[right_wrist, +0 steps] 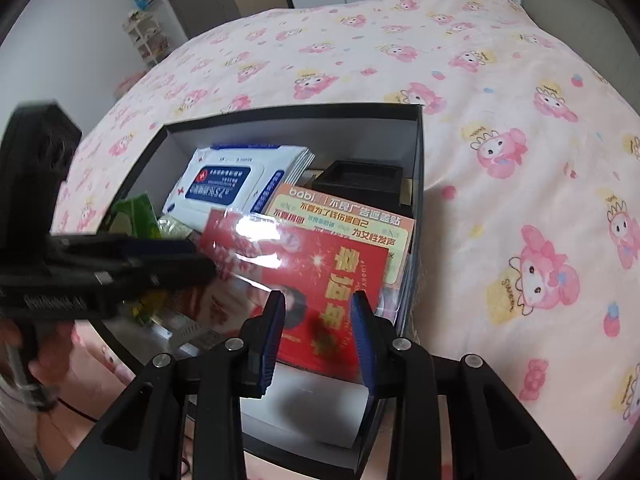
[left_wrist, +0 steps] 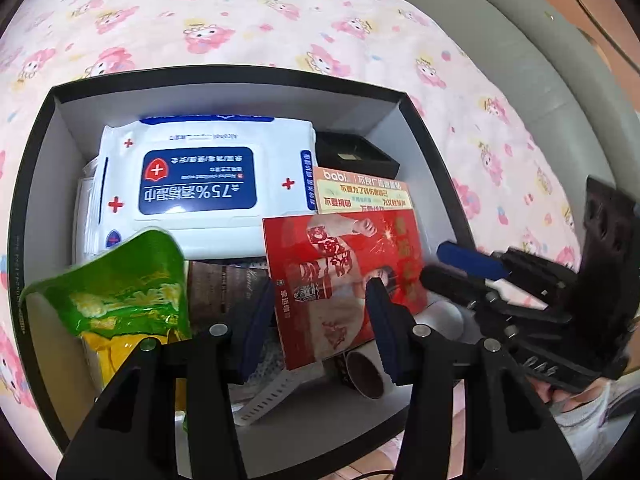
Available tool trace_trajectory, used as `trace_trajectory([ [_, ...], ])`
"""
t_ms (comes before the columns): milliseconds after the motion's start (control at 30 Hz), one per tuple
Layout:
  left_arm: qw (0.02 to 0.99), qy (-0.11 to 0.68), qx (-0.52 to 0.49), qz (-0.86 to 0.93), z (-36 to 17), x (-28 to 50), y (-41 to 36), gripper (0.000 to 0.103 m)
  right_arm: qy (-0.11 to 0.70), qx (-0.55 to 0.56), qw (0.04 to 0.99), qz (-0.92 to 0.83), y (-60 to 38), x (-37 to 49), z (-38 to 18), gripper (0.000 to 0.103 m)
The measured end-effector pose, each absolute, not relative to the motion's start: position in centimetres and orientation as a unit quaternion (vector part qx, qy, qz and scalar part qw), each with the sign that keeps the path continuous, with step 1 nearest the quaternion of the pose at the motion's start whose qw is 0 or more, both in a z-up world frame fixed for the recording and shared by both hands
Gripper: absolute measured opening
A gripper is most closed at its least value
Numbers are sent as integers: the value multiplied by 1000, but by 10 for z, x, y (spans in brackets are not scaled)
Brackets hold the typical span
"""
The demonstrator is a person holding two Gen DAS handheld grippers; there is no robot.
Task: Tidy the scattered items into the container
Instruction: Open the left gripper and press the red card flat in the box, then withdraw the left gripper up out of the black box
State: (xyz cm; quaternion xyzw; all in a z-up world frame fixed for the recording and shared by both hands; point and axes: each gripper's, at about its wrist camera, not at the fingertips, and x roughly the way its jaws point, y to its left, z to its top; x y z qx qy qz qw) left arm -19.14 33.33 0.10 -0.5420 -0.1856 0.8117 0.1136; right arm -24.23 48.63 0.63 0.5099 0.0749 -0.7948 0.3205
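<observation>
A black box with a white inside (left_wrist: 224,76) (right_wrist: 418,152) sits on the bed. In it lie a white and blue wipes pack (left_wrist: 200,184) (right_wrist: 228,184), a green snack bag (left_wrist: 120,292) (right_wrist: 134,216), a red card packet (left_wrist: 344,276) (right_wrist: 304,272), a babi sticker sheet (left_wrist: 360,194) (right_wrist: 352,216) and a small black box (left_wrist: 356,156) (right_wrist: 360,180). My left gripper (left_wrist: 316,320) is open and empty above the red packet. My right gripper (right_wrist: 318,340) is open and empty over the packet's near edge; it also shows in the left wrist view (left_wrist: 460,268).
The pink cartoon bedsheet (left_wrist: 280,12) (right_wrist: 500,120) surrounds the box. A brown cup (left_wrist: 366,374) and a white perforated piece (left_wrist: 272,392) lie at the box's near end. A grey headboard (left_wrist: 520,60) runs along the right. Cabinets and a shelf (right_wrist: 148,36) stand beyond the bed.
</observation>
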Motion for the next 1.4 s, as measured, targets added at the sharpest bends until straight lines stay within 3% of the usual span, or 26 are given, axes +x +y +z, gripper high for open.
trace_trajectory([
  [267,112,-194,-513,828,1,-216,317,47,58,520,322,-789,487,-244,4,30],
  [533,93,-186,-506,837,-3,-216,318,38,72,503,314,-802,483,-239,9,30],
  [867,97,-187,-481,851,11,-209,310,37,83,488,302,-815,476,-240,14,30],
  [933,91,-178,-470,860,25,-202,308,40,74,479,312,-817,478,-239,24,30],
  [1033,79,-159,-440,880,52,-192,305,56,98,458,296,-832,476,-230,47,37],
  [1100,62,-149,-408,899,76,-182,302,71,117,436,284,-846,474,-221,68,60],
  [1200,34,-142,-368,918,110,-164,299,86,102,402,260,-872,478,-207,105,74],
  [1400,18,-107,-318,942,163,-113,306,89,72,349,220,-908,483,-168,158,75],
])
